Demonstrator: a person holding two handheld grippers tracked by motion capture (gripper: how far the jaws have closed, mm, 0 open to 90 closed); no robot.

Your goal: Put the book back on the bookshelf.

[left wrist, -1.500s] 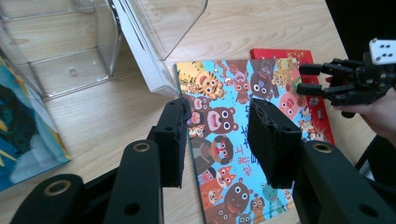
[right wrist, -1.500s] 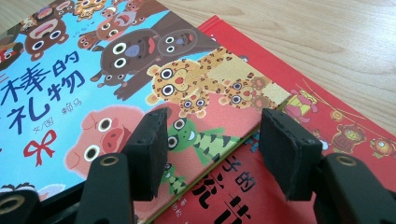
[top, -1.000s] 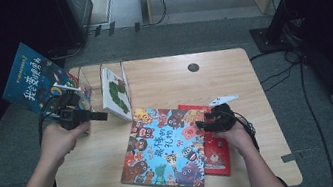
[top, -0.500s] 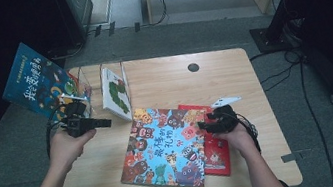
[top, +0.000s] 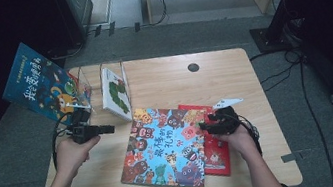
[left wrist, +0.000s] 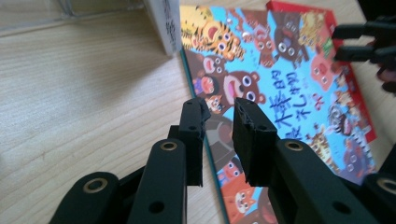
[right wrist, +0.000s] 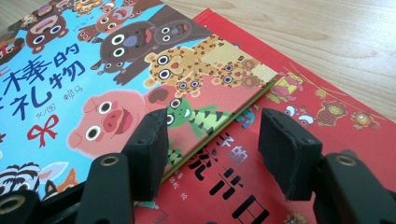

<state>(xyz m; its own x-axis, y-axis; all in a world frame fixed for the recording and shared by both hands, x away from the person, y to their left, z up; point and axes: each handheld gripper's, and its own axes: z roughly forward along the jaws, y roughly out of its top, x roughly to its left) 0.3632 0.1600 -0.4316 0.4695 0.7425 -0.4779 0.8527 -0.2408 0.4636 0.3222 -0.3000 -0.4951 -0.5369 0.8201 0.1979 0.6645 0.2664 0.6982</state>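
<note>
A colourful animal picture book (top: 168, 146) lies flat on the table, overlapping a red book (top: 215, 149). My right gripper (top: 203, 127) is open, its jaws to either side of the animal book's right edge (right wrist: 224, 126) above the red book (right wrist: 303, 107), pads clear of it. My left gripper (top: 109, 129) hovers low near the book's left edge (left wrist: 280, 93). Its jaws (left wrist: 218, 112) have just been closing and stand a narrow gap apart with nothing between them. The right gripper (left wrist: 359, 42) shows across the book.
A dark blue book (top: 42, 88) leans out of a clear rack (top: 82, 79) at the table's far left. A white caterpillar book (top: 116, 94) stands beside it. The wooden table (top: 167, 80) has a round cable hole (top: 193, 67). Cables run on the floor to the right.
My left hand has come down and toward the person, away from the leaning dark blue book, and its jaws have narrowed. The right hand and the books have stayed put.
</note>
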